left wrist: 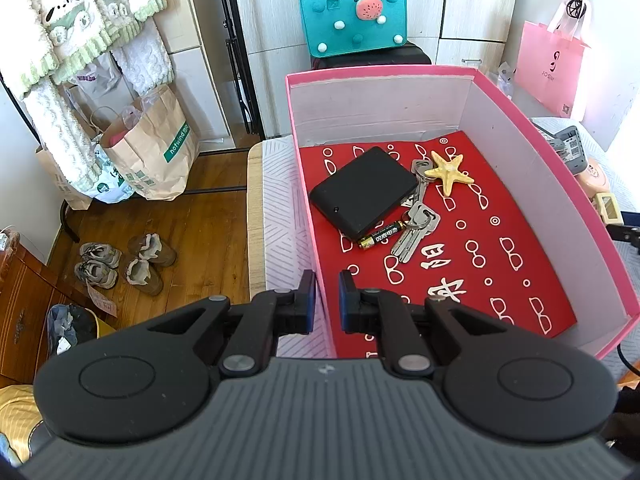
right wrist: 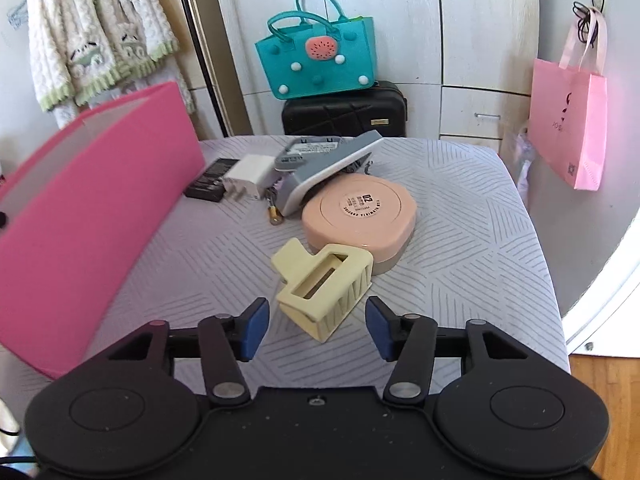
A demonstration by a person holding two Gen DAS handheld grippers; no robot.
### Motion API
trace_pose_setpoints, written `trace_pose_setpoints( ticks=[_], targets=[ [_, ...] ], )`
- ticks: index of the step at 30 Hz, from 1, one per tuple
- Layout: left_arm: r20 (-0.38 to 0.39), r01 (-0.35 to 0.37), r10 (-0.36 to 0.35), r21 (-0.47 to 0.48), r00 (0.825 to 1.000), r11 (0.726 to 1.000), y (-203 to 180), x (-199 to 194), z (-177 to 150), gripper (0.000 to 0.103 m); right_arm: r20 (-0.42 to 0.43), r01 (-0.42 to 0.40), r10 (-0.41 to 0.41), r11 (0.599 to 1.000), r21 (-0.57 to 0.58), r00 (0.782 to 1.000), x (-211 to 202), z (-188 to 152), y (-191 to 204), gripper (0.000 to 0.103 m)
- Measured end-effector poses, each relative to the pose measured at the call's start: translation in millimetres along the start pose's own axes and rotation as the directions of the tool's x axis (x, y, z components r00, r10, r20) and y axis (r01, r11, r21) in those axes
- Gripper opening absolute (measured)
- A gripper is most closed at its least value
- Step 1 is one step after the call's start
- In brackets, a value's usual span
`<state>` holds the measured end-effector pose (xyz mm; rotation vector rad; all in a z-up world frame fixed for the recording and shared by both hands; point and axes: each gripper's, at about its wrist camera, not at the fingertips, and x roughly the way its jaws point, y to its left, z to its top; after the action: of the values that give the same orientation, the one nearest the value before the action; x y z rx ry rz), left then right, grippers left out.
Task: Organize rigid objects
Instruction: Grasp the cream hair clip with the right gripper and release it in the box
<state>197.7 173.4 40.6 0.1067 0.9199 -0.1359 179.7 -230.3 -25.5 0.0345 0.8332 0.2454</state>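
Over the box's near-left wall [left wrist: 320, 320], the left gripper [left wrist: 327, 300] sits nearly closed and empty; the right gripper [right wrist: 316, 326] gapes around the untouched yellow clip [right wrist: 322, 288].

Pale yellow claw clip [right wrist: 322, 290] on the table, tilted against the peach compact [right wrist: 360, 212].

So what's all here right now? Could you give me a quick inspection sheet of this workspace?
Surface: grey patterned cloth over the table.
Job's things: pink box holds black case, keys, battery, starfish; yellow hair clip and peach compact lie outside.
Clutter: white charger, grey device.
Grippers: left claw shut, empty; right claw open around the clip.
Cables: nothing seen.
Surroundings: teal bag, pink bag.
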Motion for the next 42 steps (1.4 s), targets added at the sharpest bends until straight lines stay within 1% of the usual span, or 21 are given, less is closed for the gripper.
trace_pose_setpoints(
  ticks=[4, 7, 14, 15, 17, 20, 23, 26, 29, 31, 33, 36, 37, 39, 40, 42],
  targets=[
    [-0.002, 0.002, -0.002, -0.002, 1.000, 1.000, -0.2, 0.4, 0.0, 0.011, 0.034, 0.035, -0.034, 0.999, -0.028, 0.999, 11.6, -2.8, 7.3, 0.067],
    [-0.003, 0.002, -0.002, -0.002, 1.000, 1.000, 0.1, 0.4, 0.1, 0.011, 0.061, 0.080, -0.076, 0.995, -0.056, 0.995, 15.7, -3.6, 13.1, 0.067],
    [-0.006, 0.011, -0.011, -0.005, 1.000, 1.000, 0.6, 1.7, 1.0, 0.011, 0.062, 0.081, -0.077, 0.995, -0.053, 0.995, 13.1, -2.5, 10.7, 0.067],
    [-0.008, 0.013, -0.013, -0.003, 1.000, 1.000, 0.8, 2.0, 1.3, 0.011, 0.062, 0.083, -0.080, 0.995, -0.051, 0.995, 12.9, -2.2, 10.0, 0.067],
    [-0.011, 0.015, -0.015, 0.005, 1.000, 1.000, 0.2, 2.6, 1.6, 0.011, 0.060, 0.079, -0.076, 0.995, -0.057, 0.995, 11.7, -2.2, 10.6, 0.060],
    [-0.013, 0.019, -0.019, 0.010, 1.000, 1.000, 2.2, 2.1, 0.5, 0.011, 0.048, 0.053, -0.050, 0.997, -0.050, 0.998, 9.0, -1.0, 9.5, 0.057],
    [-0.014, 0.032, -0.032, 0.000, 0.999, 0.999, 5.4, 1.5, 0.1, 0.011, 0.025, -0.008, 0.008, 1.000, -0.024, 1.000, 6.0, -0.5, 7.6, 0.057],
    [-0.012, 0.035, -0.035, -0.002, 0.999, 0.999, 5.9, 1.5, 0.1, 0.011, 0.015, -0.070, 0.071, 0.997, -0.038, 0.997, 4.6, 2.5, 15.5, 0.057],
    [-0.012, 0.035, -0.035, -0.003, 0.999, 0.999, 6.2, 1.4, 0.0, 0.011, 0.031, -0.126, 0.128, 0.990, -0.065, 0.991, -2.2, 10.2, 28.6, 0.057],
    [-0.012, 0.035, -0.035, -0.002, 0.999, 0.999, 6.1, 1.4, 0.3, 0.011, 0.050, -0.175, 0.179, 0.981, -0.085, 0.982, -10.3, 19.0, 37.5, 0.057],
    [-0.013, 0.037, -0.037, -0.003, 0.999, 0.999, 6.1, 1.6, 0.4, 0.011, 0.089, -0.199, 0.211, 0.972, -0.126, 0.973, -21.9, 28.9, 48.5, 0.057],
    [-0.013, 0.041, -0.041, -0.002, 0.999, 0.999, 5.6, 3.0, 2.1, 0.011, 0.174, -0.197, 0.235, 0.958, -0.210, 0.956, -45.9, 50.3, 66.2, 0.057],
    [-0.012, 0.041, -0.041, -0.002, 0.999, 0.999, 5.4, 3.0, 2.1, 0.011, 0.208, -0.189, 0.243, 0.950, -0.251, 0.947, -54.7, 59.0, 73.2, 0.057],
    [-0.010, 0.044, -0.044, -0.002, 0.999, 0.999, 5.0, 3.3, 2.3, 0.011, 0.245, -0.190, 0.275, 0.928, -0.321, 0.930, -66.1, 76.8, 85.1, 0.057],
    [-0.009, 0.045, -0.045, -0.001, 0.999, 0.999, 4.5, 3.4, 2.3, 0.011, 0.252, -0.199, 0.299, 0.912, -0.358, 0.920, -70.1, 85.1, 93.4, 0.057],
    [-0.006, 0.046, -0.046, -0.002, 0.999, 0.999, 4.2, 3.7, 1.4, 0.011, 0.215, -0.240, 0.358, 0.869, -0.432, 0.909, -68.5, 97.7, 111.3, 0.057]
  ],
)
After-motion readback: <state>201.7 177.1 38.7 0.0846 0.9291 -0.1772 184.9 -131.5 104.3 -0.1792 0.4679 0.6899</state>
